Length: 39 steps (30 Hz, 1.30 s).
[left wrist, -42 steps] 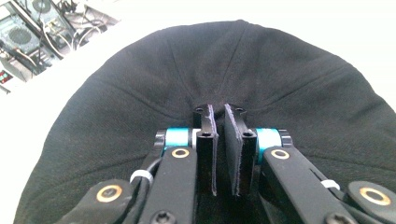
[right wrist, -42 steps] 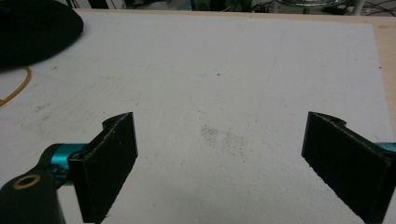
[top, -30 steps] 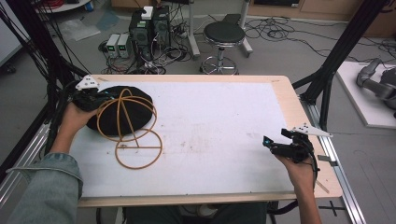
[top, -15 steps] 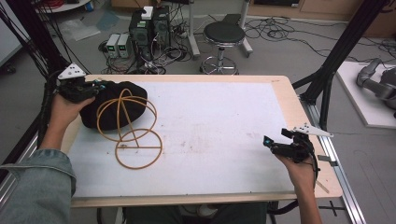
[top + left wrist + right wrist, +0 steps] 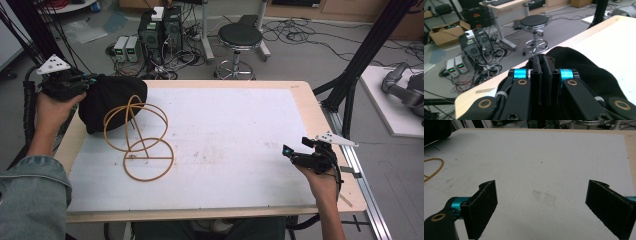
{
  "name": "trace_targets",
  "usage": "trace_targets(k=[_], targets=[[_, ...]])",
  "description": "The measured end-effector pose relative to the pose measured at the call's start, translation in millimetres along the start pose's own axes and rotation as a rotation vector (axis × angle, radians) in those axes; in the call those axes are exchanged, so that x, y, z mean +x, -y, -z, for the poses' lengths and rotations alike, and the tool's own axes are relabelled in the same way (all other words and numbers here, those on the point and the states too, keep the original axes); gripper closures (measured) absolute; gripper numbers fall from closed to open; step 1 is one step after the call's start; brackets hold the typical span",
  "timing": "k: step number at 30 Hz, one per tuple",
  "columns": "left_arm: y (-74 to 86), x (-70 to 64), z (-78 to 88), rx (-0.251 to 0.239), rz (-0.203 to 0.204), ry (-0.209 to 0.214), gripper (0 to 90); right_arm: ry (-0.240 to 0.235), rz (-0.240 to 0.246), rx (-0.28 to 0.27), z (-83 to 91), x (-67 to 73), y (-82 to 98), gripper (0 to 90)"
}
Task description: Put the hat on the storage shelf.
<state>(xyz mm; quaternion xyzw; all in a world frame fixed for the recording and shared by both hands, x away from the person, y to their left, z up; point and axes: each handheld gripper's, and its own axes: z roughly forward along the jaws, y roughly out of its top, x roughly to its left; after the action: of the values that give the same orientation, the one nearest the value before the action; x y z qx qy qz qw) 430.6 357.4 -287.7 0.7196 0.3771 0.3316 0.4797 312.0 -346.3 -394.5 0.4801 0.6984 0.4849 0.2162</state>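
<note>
cloth is what the left gripper (image 5: 90, 80) is pinching: a black hat (image 5: 112, 102), limp and rounded, is clamped by its edge between jaws pressed nearly flat together, as the left gripper view shows, with the dark fabric (image 5: 584, 72) bulging just beyond and below the jaw tips. in the high view the hat hangs off those jaws at the far left corner of the table (image 5: 305, 100), its lower side resting on or just above the white board, and its near flank lies against the yellow wire stand (image 5: 142, 140), whose upright loops rise beside it and whose flat ring sits on the board nearer the person.

the step in hand is judged to be lifting the hat so it can be set over the stand's loops. for this to be done well, the pinch should be kept firm, since only a thin fold is held and a slack grip would let it slide out. the hat should be raised until its open side clears the top of the loops before it is carried across; a light wire frame would be tipped or dragged by a snagged brim.

the right gripper (image 5: 295, 155) is held low over bare board well apart from the stand, its jaws spread wide with nothing between them. it could be brought to the ring to steady the frame.
</note>
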Motion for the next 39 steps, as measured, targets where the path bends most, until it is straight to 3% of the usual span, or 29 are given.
trace_targets(k=[10,17,22,25,39], targets=[[-12.7,8.5,20.0,-0.066,0.029,-0.044,85.0,-0.006,0.002,-0.005,-0.1,1.1,-1.3,10.2],[-21.9,12.1,30.8,-0.082,0.033,-0.072,85.0,-0.008,0.001,-0.007,0.3,2.1,-2.3,10.2],[-33.8,13.1,40.4,-0.107,0.033,-0.067,85.0,-0.009,0.0,-0.01,0.8,1.9,-3.0,10.2],[-40.6,13.0,46.5,-0.148,0.057,-0.06,85.0,-0.012,0.002,-0.013,1.1,2.0,-3.4,10.2],[-75.5,4.8,72.7,-0.23,0.022,-0.036,85.0,-0.02,-0.002,-0.016,3.0,3.9,-5.4,10.2]])
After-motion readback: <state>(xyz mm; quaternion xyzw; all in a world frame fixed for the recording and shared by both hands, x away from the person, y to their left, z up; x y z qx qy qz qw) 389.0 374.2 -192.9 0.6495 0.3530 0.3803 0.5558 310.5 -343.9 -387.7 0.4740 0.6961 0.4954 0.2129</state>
